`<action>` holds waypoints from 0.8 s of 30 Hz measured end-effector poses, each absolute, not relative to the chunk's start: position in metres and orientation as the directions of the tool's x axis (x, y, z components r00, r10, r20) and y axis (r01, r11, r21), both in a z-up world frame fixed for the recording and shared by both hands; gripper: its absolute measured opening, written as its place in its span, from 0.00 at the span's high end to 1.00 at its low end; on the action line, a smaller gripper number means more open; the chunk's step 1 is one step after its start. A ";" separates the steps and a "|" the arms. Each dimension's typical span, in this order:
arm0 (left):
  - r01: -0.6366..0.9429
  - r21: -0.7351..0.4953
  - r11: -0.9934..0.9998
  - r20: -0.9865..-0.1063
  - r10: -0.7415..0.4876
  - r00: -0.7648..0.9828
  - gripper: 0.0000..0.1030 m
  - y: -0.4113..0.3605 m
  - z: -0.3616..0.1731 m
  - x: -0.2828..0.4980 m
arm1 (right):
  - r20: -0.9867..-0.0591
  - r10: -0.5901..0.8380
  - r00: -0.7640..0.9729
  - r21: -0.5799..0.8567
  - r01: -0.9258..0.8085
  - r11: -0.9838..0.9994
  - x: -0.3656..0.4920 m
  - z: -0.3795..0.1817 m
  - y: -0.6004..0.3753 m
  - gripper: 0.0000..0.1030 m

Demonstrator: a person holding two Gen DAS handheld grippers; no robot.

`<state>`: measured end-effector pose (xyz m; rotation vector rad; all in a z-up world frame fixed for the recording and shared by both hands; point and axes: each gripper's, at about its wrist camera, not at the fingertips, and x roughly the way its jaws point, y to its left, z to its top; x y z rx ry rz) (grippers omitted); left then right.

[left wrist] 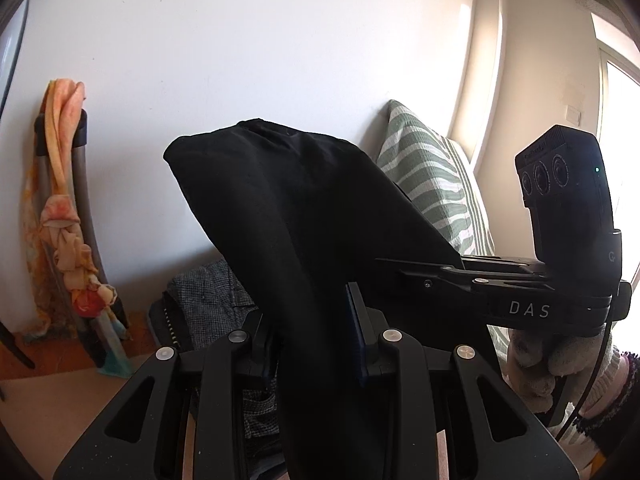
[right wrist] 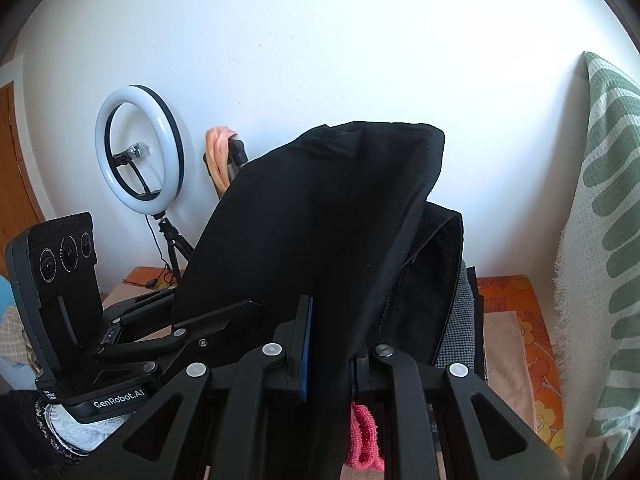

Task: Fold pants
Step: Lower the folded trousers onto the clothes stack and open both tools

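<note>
Black pants (left wrist: 288, 216) hang lifted in the air between both grippers, held up in front of a white wall. My left gripper (left wrist: 314, 332) is shut on one part of the black fabric, which drapes down between its fingers. My right gripper (right wrist: 332, 344) is shut on another part of the pants (right wrist: 320, 216). The right gripper shows in the left wrist view (left wrist: 420, 276), clamped on the cloth's right side. The left gripper shows in the right wrist view (right wrist: 168, 312), at the cloth's left side. The lower part of the pants is hidden.
A green-striped pillow (left wrist: 432, 184) leans on the wall at right. A pile of grey and dark clothes (left wrist: 208, 292) lies below. A ring light on a tripod (right wrist: 140, 148) stands left. An orange scarf (left wrist: 64, 208) hangs on a stand. A pink cloth (right wrist: 362, 436) lies below.
</note>
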<state>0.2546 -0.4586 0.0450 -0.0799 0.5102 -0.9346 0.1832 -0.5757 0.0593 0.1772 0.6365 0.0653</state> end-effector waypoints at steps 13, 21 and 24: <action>0.706 -0.272 0.654 -0.482 -0.728 0.488 0.74 -0.486 0.002 0.296 | -0.628 0.114 0.770 0.204 0.022 0.979 0.235 0.010 -0.616 0.88; 0.704 -0.228 0.673 -0.523 -0.694 0.494 0.69 -0.494 -0.005 0.306 | -0.658 0.067 0.750 0.194 0.083 0.977 0.240 -0.006 -0.630 0.87; 0.705 -0.184 0.684 -0.529 -0.674 0.516 0.52 -0.492 -0.003 0.301 | -0.670 0.042 0.741 0.188 0.115 0.975 0.239 -0.010 -0.634 0.86</action>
